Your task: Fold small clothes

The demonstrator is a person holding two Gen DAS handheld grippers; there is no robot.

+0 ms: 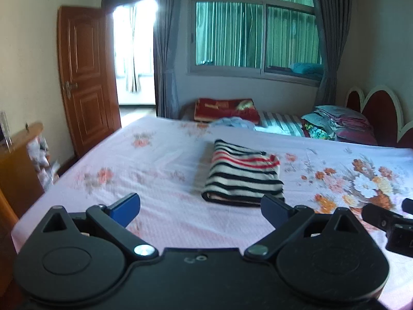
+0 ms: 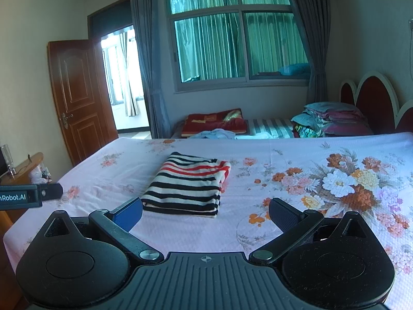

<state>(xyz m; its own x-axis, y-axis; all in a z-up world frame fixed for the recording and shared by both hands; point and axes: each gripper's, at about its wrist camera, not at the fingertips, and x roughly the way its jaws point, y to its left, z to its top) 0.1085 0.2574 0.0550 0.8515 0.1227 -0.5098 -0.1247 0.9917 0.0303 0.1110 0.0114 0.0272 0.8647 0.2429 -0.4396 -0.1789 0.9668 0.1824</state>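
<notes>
Door (image 2: pixel 77 98) stood open at far left, past a wooden cabinet (image 2: pixel 28 168) beside the bed. Left gripper (image 1: pixel 200 208) hung low over the sheet (image 1: pixel 160 170), jaws spread wide, nothing between the blue pads (image 1: pixel 126 208); released. It sat short of the garment's near edge, slightly to its left, likely pulled back so as not to drag the cloth.

Striped garment (image 2: pixel 188 186) lay folded into a compact rectangle on the sheet, left of the bed's middle, layered edges showing at the near side. Red stripes sat toward the far end, black ones nearer. A corner at far right stuck out a little. Judged: fold finished or nearly so, piece set flat there for room to work.

Right gripper (image 2: pixel 205 213) likewise hovered near the garment's near edge, jaws apart, empty; the garment lay ahead and slightly left of it. Each tool showed at the other camera's edge, so they hung side by side.

Floral print (image 2: pixel 346 183) covered the sheet's right. Beyond, a loose blue cloth (image 2: pixel 214 133) and stacked bedding (image 2: pixel 333 118) lay near the headboard (image 2: pixel 374 98), possibly next in line.
</notes>
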